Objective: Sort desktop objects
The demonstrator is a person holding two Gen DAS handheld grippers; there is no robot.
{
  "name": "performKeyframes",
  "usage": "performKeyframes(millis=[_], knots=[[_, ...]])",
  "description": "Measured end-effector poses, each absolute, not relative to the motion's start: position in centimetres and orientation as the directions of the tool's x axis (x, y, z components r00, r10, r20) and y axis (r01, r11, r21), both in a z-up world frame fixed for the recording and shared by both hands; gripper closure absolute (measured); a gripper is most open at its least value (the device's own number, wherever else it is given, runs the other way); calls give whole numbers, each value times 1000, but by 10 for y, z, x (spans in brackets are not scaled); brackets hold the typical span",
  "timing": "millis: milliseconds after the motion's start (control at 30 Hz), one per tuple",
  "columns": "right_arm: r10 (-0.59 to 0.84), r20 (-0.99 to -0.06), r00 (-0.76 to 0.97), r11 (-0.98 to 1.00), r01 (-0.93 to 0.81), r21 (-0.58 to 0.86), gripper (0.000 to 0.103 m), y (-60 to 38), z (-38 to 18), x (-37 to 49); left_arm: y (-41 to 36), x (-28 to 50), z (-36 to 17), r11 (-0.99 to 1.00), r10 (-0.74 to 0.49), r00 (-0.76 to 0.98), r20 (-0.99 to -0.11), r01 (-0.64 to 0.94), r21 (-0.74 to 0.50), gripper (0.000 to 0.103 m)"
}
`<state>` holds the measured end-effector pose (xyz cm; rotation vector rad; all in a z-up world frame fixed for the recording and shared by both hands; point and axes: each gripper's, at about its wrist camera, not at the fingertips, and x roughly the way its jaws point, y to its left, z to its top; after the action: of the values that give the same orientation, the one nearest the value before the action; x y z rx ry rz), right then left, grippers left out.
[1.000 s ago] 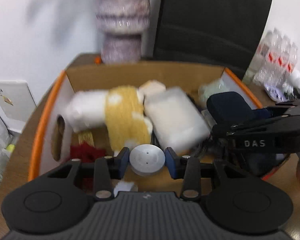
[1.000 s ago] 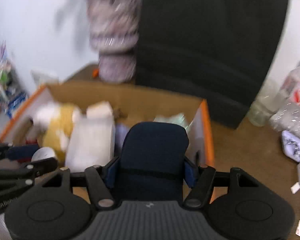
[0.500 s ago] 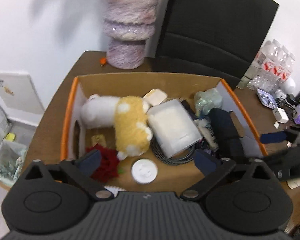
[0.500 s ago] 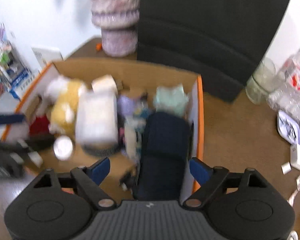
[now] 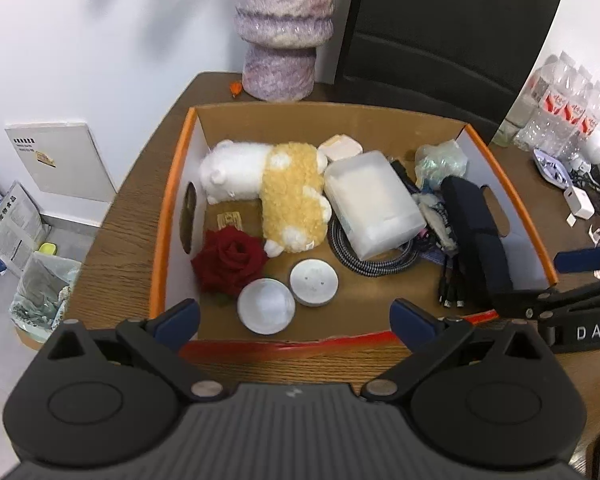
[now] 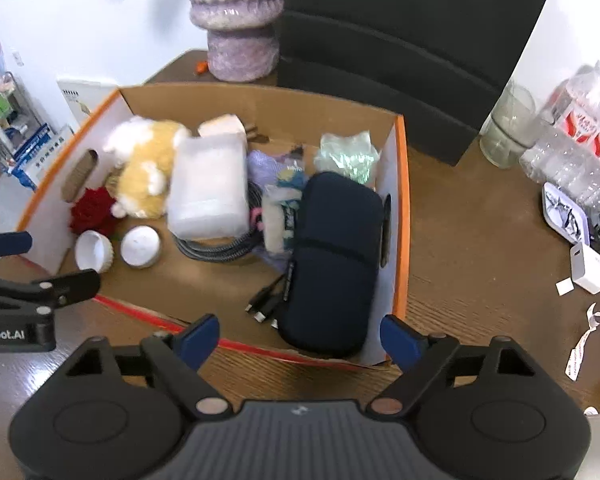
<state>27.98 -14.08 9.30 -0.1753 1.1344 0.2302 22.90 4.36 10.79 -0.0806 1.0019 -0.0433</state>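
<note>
An orange-edged cardboard box (image 5: 172, 200) (image 6: 400, 184) sits on the wooden desk. Inside lie a white and yellow plush toy (image 5: 268, 188) (image 6: 146, 160), a red rose (image 5: 230, 264), two round white tins (image 5: 314, 283) (image 5: 266, 306), a frosted plastic case (image 5: 374, 204) (image 6: 208, 186), coiled cable (image 5: 364, 264) and a dark blue pouch (image 5: 476, 240) (image 6: 334, 256). My left gripper (image 5: 296, 318) is open and empty over the box's near wall. My right gripper (image 6: 300, 336) is open and empty, just behind the pouch.
A purple fuzzy stand (image 5: 282, 28) and a black chair (image 5: 444, 36) stand behind the box. Water bottles (image 5: 560, 100), a white charger (image 6: 588, 266) and paper scraps lie on the desk at right. A bin (image 5: 40, 292) sits on the floor at left.
My left gripper let go of the round white tin and my right let go of the dark blue pouch; both now lie in the box. Both grippers opened and pulled back.
</note>
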Motion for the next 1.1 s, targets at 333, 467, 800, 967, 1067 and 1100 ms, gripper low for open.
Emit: performKeyframes(millis=[333, 467, 800, 967, 1067, 1100], knots=[[110, -914, 390, 989, -130, 64, 15, -150, 73, 284, 41, 201, 126, 997, -62, 553, -831, 4, -71, 0], [111, -918, 381, 990, -127, 67, 15, -150, 77, 279, 43, 195, 128, 997, -63, 556, -829, 4, -73, 0], [78, -775, 627, 989, -147, -20, 14, -142, 115, 240, 34, 167, 138, 998, 48, 696, -717, -64, 5, 0], [132, -555, 821, 989, -145, 19, 8, -157, 113, 185, 28, 121, 125, 997, 65, 835, -547, -71, 11, 0], [150, -506, 850, 987, -156, 32, 8, -165, 97, 158, 26, 94, 105, 1000, 26, 865, -502, -27, 6, 0], [161, -497, 853, 986, -160, 44, 8, -168, 89, 148, 26, 87, 98, 1000, 25, 868, -496, -21, 14, 0]])
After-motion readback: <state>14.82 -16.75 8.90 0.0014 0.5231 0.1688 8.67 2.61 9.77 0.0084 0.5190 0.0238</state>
